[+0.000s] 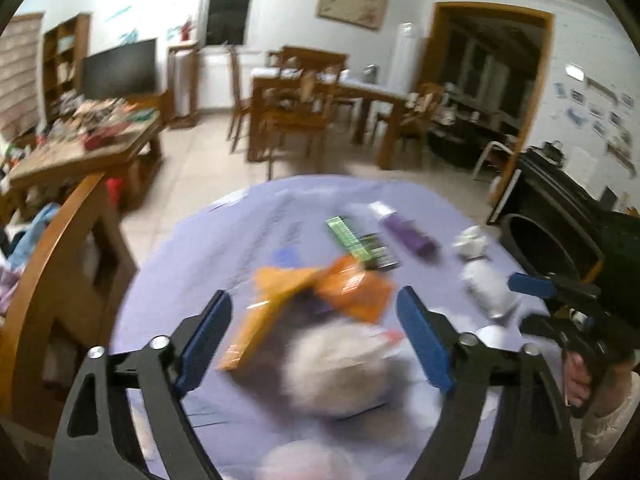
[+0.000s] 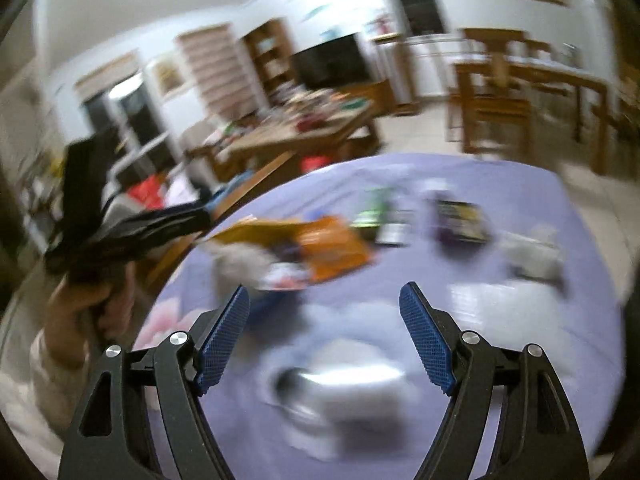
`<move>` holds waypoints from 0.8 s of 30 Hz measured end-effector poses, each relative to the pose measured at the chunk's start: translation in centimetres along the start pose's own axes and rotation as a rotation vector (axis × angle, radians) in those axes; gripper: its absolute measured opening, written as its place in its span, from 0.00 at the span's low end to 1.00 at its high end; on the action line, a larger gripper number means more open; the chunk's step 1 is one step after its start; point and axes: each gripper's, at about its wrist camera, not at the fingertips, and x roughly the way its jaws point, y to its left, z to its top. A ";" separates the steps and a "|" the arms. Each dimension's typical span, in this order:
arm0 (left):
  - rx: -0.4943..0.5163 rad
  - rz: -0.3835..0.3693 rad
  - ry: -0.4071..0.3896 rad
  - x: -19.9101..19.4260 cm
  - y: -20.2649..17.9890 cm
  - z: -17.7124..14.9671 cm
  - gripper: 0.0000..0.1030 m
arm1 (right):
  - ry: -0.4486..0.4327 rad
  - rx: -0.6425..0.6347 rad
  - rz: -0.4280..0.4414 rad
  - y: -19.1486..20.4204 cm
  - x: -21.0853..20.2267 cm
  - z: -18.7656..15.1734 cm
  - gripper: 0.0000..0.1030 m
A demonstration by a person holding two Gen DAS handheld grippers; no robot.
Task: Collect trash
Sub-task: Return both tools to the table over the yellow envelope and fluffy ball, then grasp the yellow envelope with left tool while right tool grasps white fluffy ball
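Both the left gripper (image 1: pixel 314 338) and right gripper (image 2: pixel 324 330) are held wide open and empty over a lilac-covered table (image 1: pixel 192 264); the light, crinkly orange wrapper (image 1: pixel 352 292) is best pinched at an edge.
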 end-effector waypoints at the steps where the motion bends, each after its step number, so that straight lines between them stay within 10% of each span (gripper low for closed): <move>1: -0.021 0.003 0.007 0.1 1.1 -0.2 0.79 | 0.019 -0.027 0.014 1.5 1.1 0.2 0.75; 12: -0.019 -0.026 0.059 1.6 5.7 -2.4 0.79 | 0.183 -0.225 -0.065 9.1 11.9 1.4 0.74; 15: -0.006 -0.022 0.059 1.6 6.0 -2.5 0.80 | 0.193 -0.228 -0.073 8.3 13.0 1.2 0.47; 24: 0.098 -0.032 0.064 3.2 3.6 -1.4 0.80 | 0.083 -0.058 -0.023 4.5 9.6 2.2 0.39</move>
